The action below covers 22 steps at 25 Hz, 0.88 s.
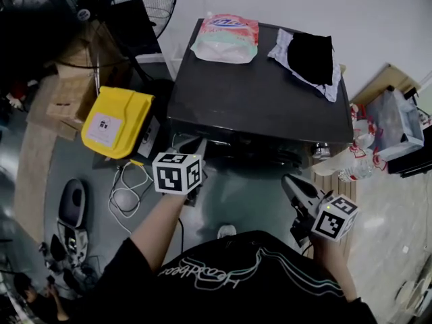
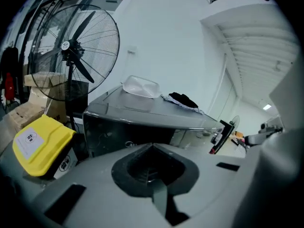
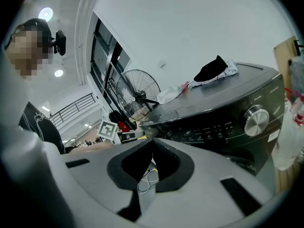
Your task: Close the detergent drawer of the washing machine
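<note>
1. The washing machine [image 1: 256, 100] is the anchor. The detergent drawer [image 2: 121, 129] is judged to be the dark panel at the top left corner of its front. No view settles whether it's sticking out.
2. The left hand-held gripper [image 1: 196, 147] sits just in front of that corner with its jaws pressed together on nothing. Makes sense to me, since a closed tip works as a blunt pusher and there's nothing to grab here.
3. The right hand-held gripper [image 1: 291, 181] hangs back off the machine's front right. Its jaws are together and empty too, and it points roughly at the dial [image 3: 256, 120]. It looks parked out of the way.
4. Room to move: the floor directly in front of the machine looks open, so a straight push inward should have a clean line.
5. Left of the machine it's tighter, with a yellow box [image 1: 115, 121] just beside it and loose cables [image 1: 125, 194] on the floor nearby.
6. The detergent bag [image 1: 226, 39] and black cloth [image 1: 310, 56] sit on the machine's top near the back edge, well away from the drawer.
</note>
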### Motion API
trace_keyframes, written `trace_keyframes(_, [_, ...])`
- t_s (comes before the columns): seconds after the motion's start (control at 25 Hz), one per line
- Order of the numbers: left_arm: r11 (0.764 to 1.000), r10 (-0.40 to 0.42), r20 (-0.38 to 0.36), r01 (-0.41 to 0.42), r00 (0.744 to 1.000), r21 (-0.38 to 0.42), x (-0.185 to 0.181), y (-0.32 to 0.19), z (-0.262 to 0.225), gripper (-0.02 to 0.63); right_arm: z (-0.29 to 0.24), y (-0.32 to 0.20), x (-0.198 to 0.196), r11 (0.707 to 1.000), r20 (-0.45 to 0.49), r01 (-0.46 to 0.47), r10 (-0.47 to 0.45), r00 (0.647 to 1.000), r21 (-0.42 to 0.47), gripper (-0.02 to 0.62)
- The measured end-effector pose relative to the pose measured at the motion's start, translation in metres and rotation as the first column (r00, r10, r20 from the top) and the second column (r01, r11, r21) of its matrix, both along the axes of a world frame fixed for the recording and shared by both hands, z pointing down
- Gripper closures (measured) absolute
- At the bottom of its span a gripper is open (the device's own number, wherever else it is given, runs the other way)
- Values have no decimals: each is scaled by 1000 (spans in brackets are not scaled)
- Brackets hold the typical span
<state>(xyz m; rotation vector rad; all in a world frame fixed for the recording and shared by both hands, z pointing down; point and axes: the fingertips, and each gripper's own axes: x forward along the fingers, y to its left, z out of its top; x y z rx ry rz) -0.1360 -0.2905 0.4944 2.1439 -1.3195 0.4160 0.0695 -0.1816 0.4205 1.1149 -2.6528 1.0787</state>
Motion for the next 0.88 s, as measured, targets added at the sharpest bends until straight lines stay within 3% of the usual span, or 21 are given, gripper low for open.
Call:
trace_keyframes(0.24, [992, 126, -113, -124, 985, 28, 36, 38, -40, 583, -32, 9, 7, 996, 75, 74, -78, 994, 59, 569])
trace_keyframes(0.48, [953, 303, -244, -284, 921, 109, 89, 86, -114, 583, -70, 13, 15, 985, 80, 120, -130, 988, 127, 569])
trace_keyframes(0.72, [954, 297, -354, -261, 887, 146, 118, 118, -159, 583, -106, 22, 14, 954, 21, 209, -219, 976, 217, 569])
trace_keyframes(0.88, [956, 294, -404, -257, 866, 145, 140, 137, -170, 583, -115, 34, 17, 941, 31, 233, -247, 968, 245, 569])
